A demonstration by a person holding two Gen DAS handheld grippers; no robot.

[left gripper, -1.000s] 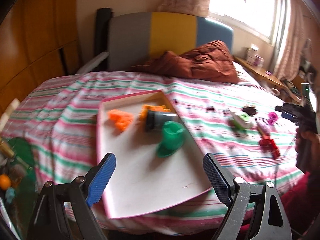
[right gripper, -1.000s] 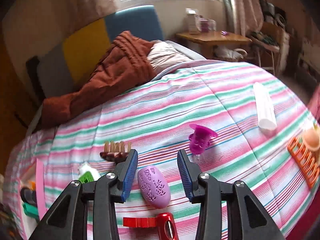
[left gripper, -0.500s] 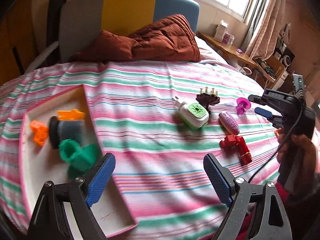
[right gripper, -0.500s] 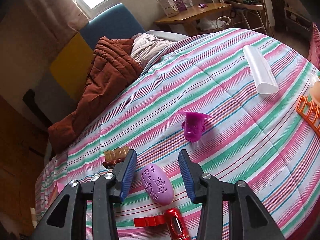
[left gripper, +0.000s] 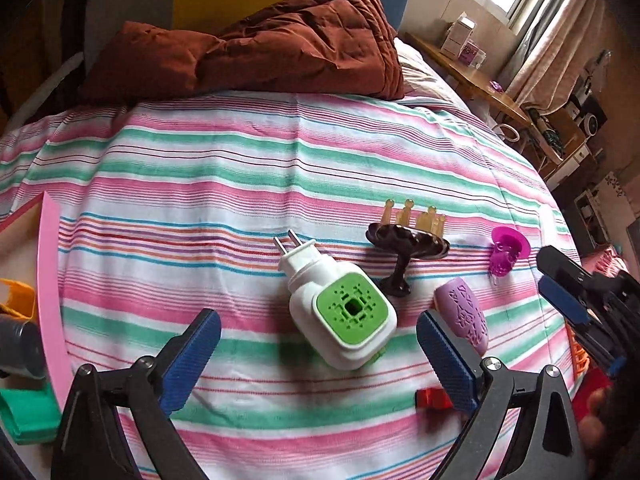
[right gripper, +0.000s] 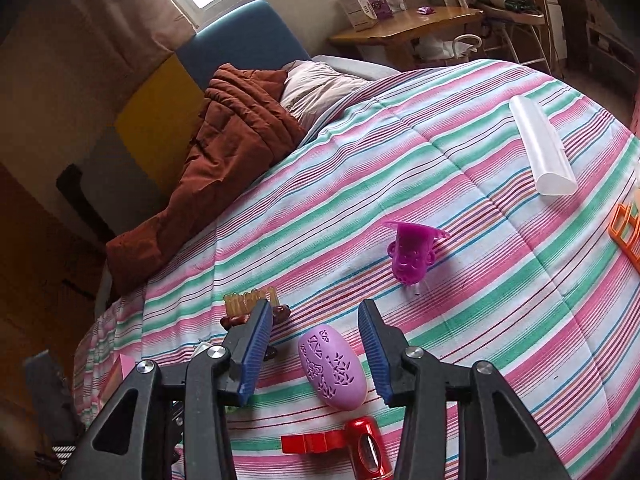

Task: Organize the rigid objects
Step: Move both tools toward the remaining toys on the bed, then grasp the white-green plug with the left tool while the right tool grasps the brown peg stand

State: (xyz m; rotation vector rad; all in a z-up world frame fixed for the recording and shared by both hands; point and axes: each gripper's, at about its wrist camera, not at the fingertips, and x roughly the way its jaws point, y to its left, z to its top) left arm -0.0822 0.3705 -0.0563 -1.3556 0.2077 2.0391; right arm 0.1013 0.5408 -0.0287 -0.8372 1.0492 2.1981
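On the striped bedspread lie a white plug-in device with a green face (left gripper: 340,312), a dark brown brush with amber bristles (left gripper: 408,240), a lilac oval piece (left gripper: 464,316), a magenta cup-shaped piece (left gripper: 506,252) and a red piece (left gripper: 432,398). My left gripper (left gripper: 318,356) is open and empty, its fingers either side of the white device, above it. My right gripper (right gripper: 316,352) is open and empty, astride the lilac oval (right gripper: 332,366); the red piece (right gripper: 344,446) lies below it, the magenta piece (right gripper: 412,256) beyond.
A pink-rimmed tray (left gripper: 50,304) at the left holds orange, grey and green items. A brown quilt (left gripper: 260,44) lies at the bed's head. A clear tube (right gripper: 542,144) and an orange rack (right gripper: 626,232) lie at the right. A wooden side table (right gripper: 404,28) stands beyond.
My left gripper has swung right from the tray and closed in on the white plug-in device. My right gripper has stayed astride the lilac oval, tilting slightly.
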